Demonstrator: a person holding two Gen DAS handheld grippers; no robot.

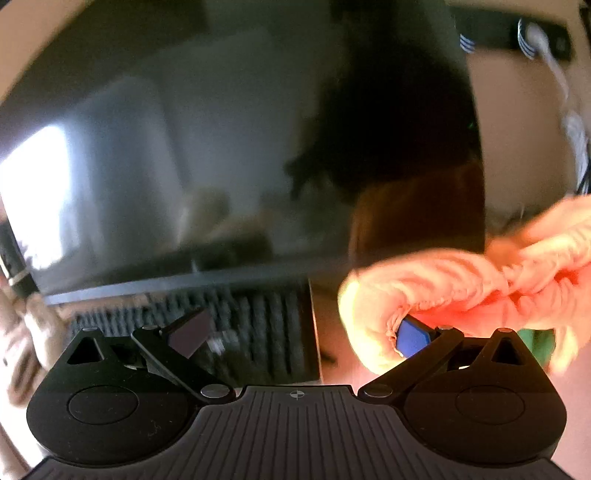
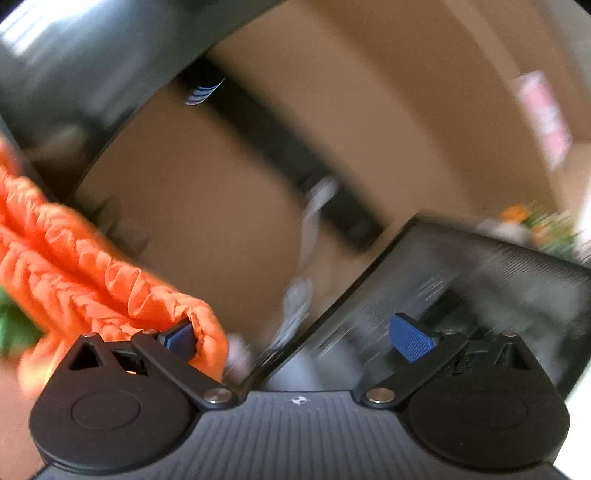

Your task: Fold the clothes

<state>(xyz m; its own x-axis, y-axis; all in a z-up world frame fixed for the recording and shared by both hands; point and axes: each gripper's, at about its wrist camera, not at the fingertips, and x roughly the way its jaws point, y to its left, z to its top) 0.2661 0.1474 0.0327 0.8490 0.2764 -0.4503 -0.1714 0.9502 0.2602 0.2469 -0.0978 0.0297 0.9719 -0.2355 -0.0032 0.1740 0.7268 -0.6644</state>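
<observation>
Orange garment (image 1: 480,273) is draped over one finger of each gripper, bunched between the left gripper (image 1: 299,336) and right gripper (image 2: 299,341); both jaws are spread wide, nothing pinched. Unclamped cloth could slip off mid-swing.

Looks like a home desk or small office corner to me. I see a big dark monitor (image 1: 236,155), switched off, reflecting a bright window. Just below the monitor sits a black keyboard (image 1: 236,332) on a tan desk (image 1: 332,332). Right of the monitor, a black wall strip (image 1: 491,33) with a white cable (image 1: 554,62). Second dark screen (image 2: 461,288) further right. Everything blurred.
</observation>
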